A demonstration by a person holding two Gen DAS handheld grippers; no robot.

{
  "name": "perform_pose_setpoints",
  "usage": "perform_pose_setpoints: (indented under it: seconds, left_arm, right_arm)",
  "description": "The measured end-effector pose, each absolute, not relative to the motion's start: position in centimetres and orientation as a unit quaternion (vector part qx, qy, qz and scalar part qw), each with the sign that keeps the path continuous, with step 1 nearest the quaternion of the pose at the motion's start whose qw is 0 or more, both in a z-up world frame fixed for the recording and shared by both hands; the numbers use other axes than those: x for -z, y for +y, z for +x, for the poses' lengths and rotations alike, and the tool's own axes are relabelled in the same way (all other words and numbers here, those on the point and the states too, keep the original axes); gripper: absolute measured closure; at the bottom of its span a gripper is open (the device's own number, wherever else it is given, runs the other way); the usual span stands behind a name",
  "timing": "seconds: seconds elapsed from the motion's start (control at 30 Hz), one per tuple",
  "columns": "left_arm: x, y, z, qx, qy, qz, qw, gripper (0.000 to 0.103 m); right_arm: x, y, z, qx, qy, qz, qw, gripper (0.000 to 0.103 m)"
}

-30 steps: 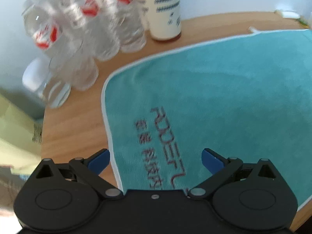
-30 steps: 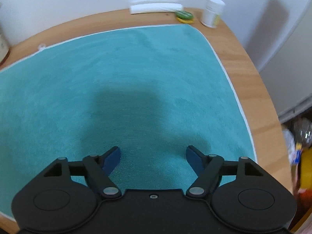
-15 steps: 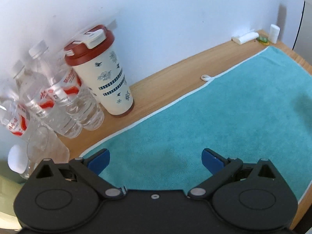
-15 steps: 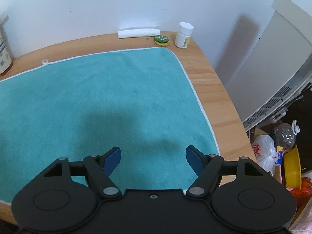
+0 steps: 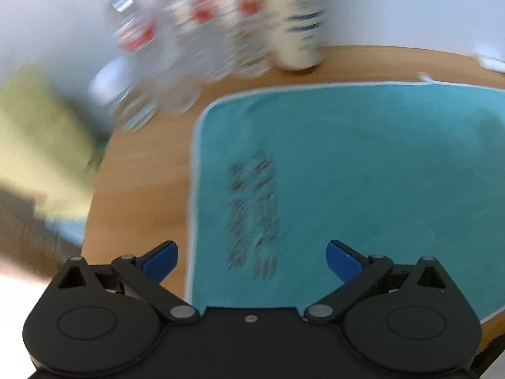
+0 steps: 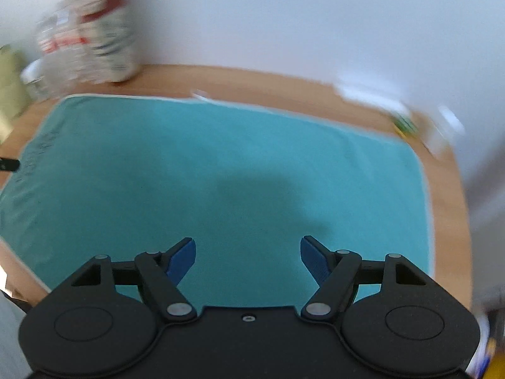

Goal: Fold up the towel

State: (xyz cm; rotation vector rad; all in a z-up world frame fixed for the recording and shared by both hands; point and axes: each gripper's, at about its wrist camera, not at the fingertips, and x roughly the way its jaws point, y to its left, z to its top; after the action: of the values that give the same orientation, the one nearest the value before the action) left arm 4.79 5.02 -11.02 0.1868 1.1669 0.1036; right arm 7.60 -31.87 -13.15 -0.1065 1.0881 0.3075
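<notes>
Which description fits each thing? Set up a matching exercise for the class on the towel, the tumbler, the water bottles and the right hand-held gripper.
Things:
1. towel
2. tumbler
3. water bottles
4. right hand-held gripper

Descriptions:
A. clear, with red labels
B. open above the cloth, holding nothing
C. cream body with dark blue print, standing by the wall
D. teal with a white border, spread flat on the table

Pairs: 1-D, 2-C, 3-A, 4-B
</notes>
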Motion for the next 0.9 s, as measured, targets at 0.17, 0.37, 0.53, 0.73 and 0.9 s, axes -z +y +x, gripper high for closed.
perform_pose_setpoints:
  seconds: [0.17, 0.37, 0.53, 0.73, 0.9]
  left_arm:
    - [11.6, 8.5, 2.3, -0.121, 0.558, 0.003, 0.821, 0.001]
    - [12.6, 11.5, 0.5, -0.174, 0.551, -0.072, 0.813, 0.001]
    - [13.7, 13.0, 0.8, -0.192, 0.543, -0.091, 0.812, 0.001]
    - [14.9, 14.9, 1.3, -0.211, 0.538, -0.139, 0.804, 0.001]
    - [15.2, 15.7, 1.3, -0.209, 0.535, -0.149, 0.805, 0.001]
  right_arm:
    - [11.4, -25.2, 12.8, -0.242, 0.481, -0.069, 0.840, 0.026]
    - [9.3, -14.9, 18.2, -0.343, 0.441, -0.096, 0.824, 0.026]
    - [9.9, -8.5, 21.2, -0.388, 0.446, -0.133, 0.795, 0.052]
    - [11.3, -3.8, 23.1, -0.414, 0.468, -0.157, 0.765, 0.065]
    - [12.9, -2.0, 24.1, -0.399, 0.487, -0.152, 0.762, 0.064]
